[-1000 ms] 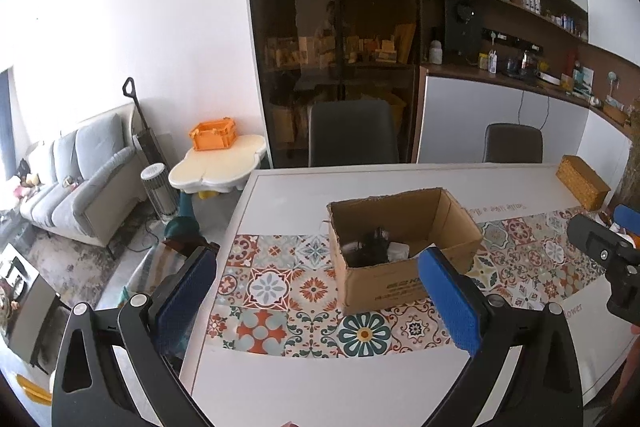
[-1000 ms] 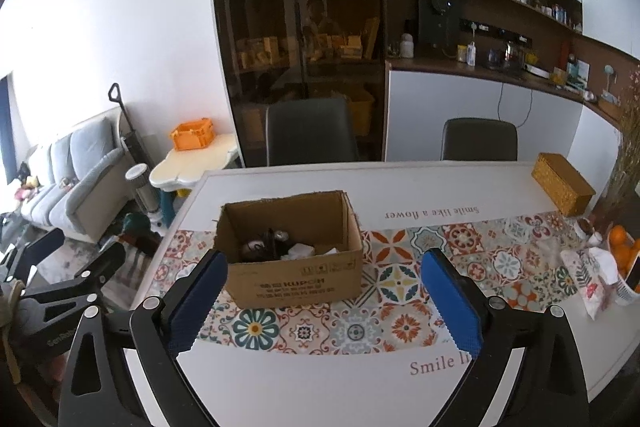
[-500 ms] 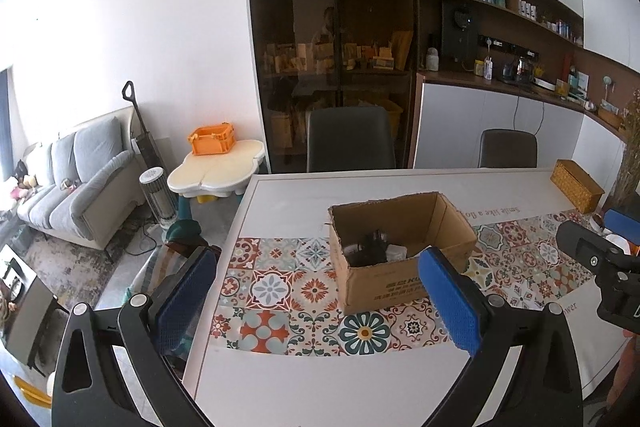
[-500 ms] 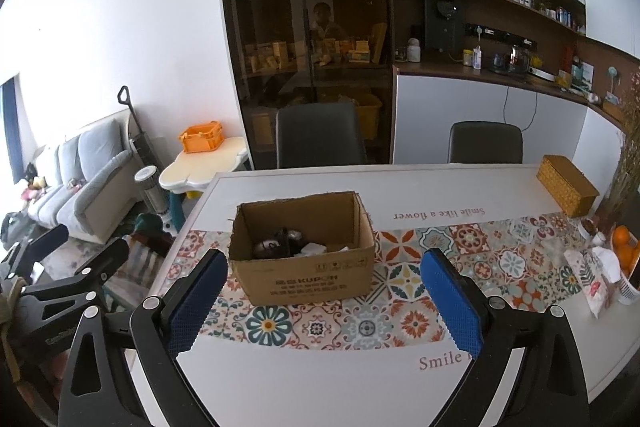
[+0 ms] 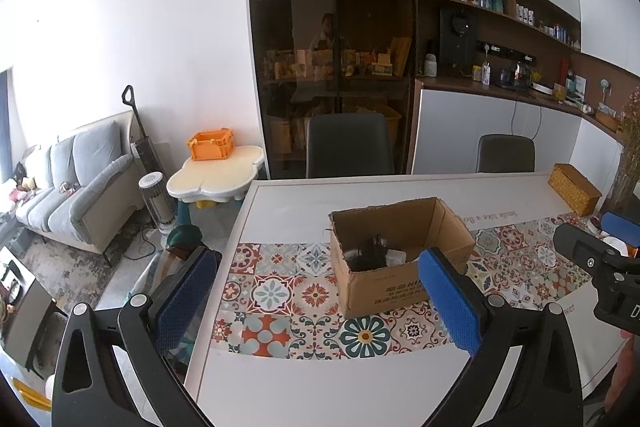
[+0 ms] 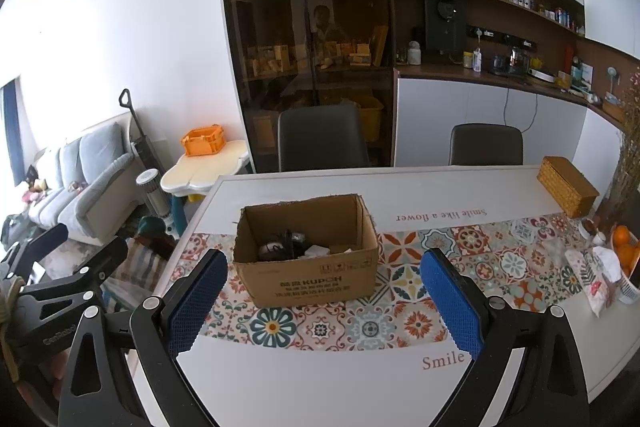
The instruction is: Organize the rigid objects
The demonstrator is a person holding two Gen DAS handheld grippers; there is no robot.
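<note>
Both my grippers, left (image 5: 320,301) and right (image 6: 324,301), hang wide apart and hold nothing above the near edge of the white table (image 6: 320,383). Ahead, on its tiled runner (image 6: 404,323), stands the open cardboard box (image 6: 316,281), with dark and pale rigid objects (image 6: 288,245) jumbled on its floor.

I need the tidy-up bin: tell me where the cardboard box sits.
In the right wrist view the cardboard box stands open on the patterned runner, toward the table's left end, ahead of the open right hand-held gripper.
</note>
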